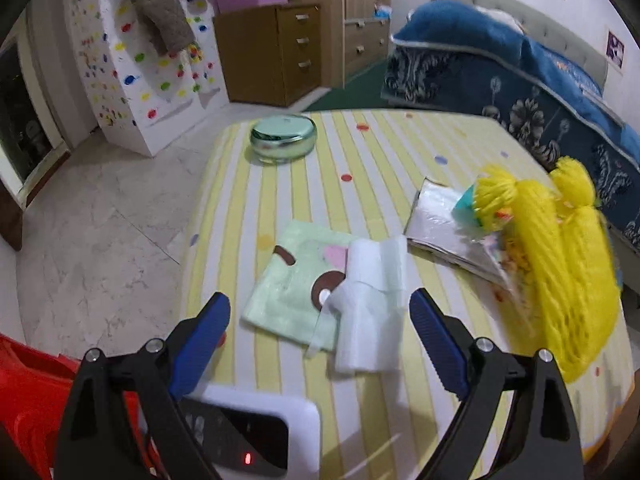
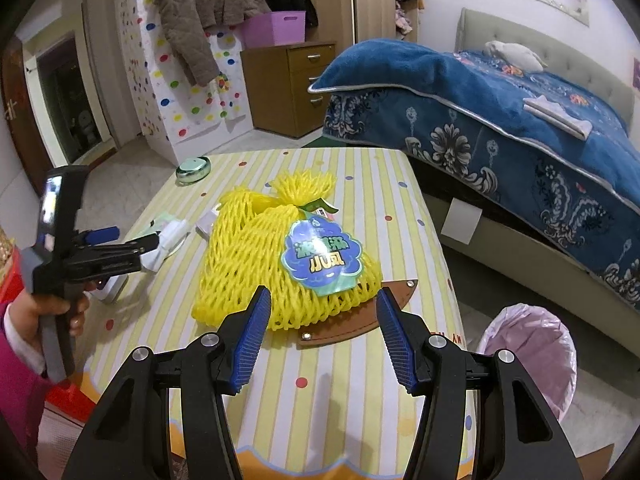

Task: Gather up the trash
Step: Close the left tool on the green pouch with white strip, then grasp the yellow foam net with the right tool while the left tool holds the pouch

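Observation:
On the yellow-striped table (image 1: 360, 152) lie a crumpled white tissue (image 1: 372, 304) on a pale green wrapper (image 1: 288, 280), a silver foil packet (image 1: 444, 228) and a yellow foam net (image 1: 560, 264). My left gripper (image 1: 320, 320) is open, its fingertips on either side of the tissue, just short of it. My right gripper (image 2: 322, 312) is open and empty, right in front of the yellow foam net (image 2: 280, 264) with its blue label (image 2: 322, 260). The left gripper (image 2: 136, 246) also shows in the right wrist view beside the tissue (image 2: 172, 236).
A green round tin (image 1: 284, 136) sits at the table's far left corner. A white device (image 1: 256, 436) lies under my left gripper. A brown leather sheath (image 2: 360, 320) lies under the net. A pink-lined bin (image 2: 528, 360) stands right of the table. A bed (image 2: 520, 120) is behind.

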Demonstrator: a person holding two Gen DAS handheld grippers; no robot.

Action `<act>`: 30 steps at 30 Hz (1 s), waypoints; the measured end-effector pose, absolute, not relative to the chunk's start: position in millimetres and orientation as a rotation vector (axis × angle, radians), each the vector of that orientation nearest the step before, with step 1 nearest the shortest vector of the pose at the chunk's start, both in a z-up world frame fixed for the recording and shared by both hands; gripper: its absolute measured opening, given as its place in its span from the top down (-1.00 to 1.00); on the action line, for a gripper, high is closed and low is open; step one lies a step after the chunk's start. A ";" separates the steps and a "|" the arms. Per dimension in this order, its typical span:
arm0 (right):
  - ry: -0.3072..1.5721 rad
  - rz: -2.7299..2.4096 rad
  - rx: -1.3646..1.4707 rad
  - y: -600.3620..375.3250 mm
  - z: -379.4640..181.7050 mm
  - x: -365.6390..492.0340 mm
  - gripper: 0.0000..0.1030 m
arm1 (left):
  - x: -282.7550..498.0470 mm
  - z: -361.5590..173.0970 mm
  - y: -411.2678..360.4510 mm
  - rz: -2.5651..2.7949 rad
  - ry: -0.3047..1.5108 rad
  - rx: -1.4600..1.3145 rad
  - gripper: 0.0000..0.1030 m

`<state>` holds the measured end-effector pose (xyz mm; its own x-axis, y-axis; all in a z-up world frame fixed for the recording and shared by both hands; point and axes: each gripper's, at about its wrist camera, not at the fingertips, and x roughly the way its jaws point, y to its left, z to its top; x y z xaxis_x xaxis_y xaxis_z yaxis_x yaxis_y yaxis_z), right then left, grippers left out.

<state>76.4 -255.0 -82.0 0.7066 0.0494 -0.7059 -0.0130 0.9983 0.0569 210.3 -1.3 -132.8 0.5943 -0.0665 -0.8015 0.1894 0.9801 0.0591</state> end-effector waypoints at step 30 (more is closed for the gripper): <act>0.815 0.089 0.041 -243.4 -94.6 74.4 -0.18 | 111.8 -86.4 -30.0 -0.330 0.819 0.022 0.53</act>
<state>74.4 -243.4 -94.6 0.6822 0.0950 -0.7249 -0.0637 0.9955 0.0705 111.8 -30.0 -86.4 0.6350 -0.2804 -0.7198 0.2973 0.9487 -0.1073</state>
